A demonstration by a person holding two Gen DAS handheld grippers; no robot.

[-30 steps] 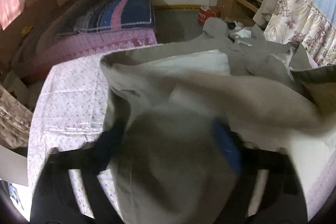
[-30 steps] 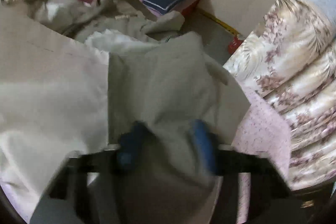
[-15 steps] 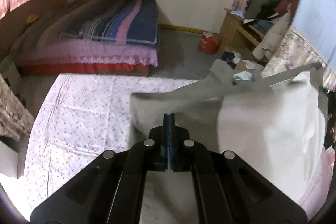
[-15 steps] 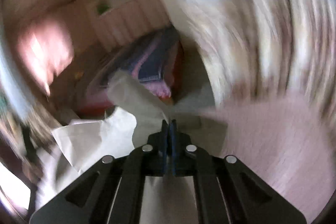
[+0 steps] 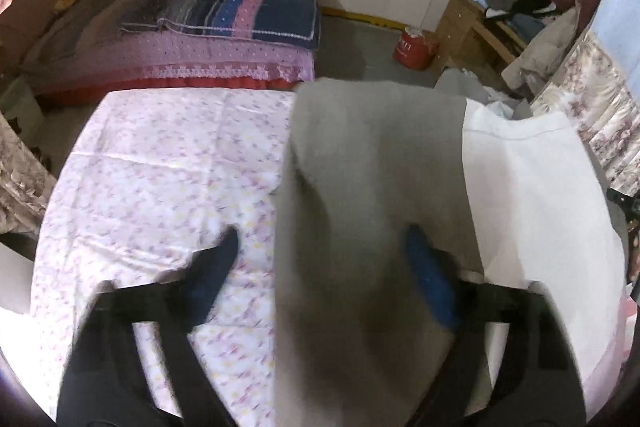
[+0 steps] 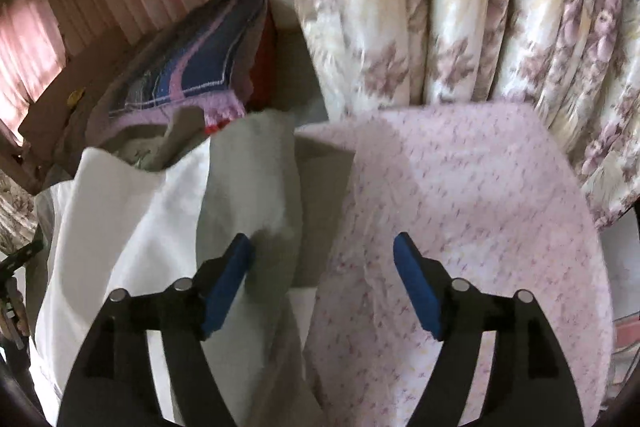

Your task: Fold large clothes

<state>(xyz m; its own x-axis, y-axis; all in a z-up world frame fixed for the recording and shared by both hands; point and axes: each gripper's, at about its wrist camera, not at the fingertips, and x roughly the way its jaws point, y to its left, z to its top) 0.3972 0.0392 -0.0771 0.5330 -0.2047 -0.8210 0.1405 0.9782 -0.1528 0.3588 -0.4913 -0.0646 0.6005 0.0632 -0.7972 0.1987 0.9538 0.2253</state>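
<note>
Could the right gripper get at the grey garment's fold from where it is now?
Probably yes: the right gripper is opening, the grey garment already lies between its jaws beside one pad, and nothing covers it on the floral sheet.

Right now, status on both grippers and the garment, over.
Left gripper opening, grey garment lying between its jaws. Right gripper opening, pads off the cloth, garment edge by its left finger. Floral bedsheet underneath, nothing blocking.

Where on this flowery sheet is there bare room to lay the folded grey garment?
Free: the floral sheet left of the grey garment, and the stretch beside the flowered curtain. Crowded: the middle, under garment and white cloth.
</note>
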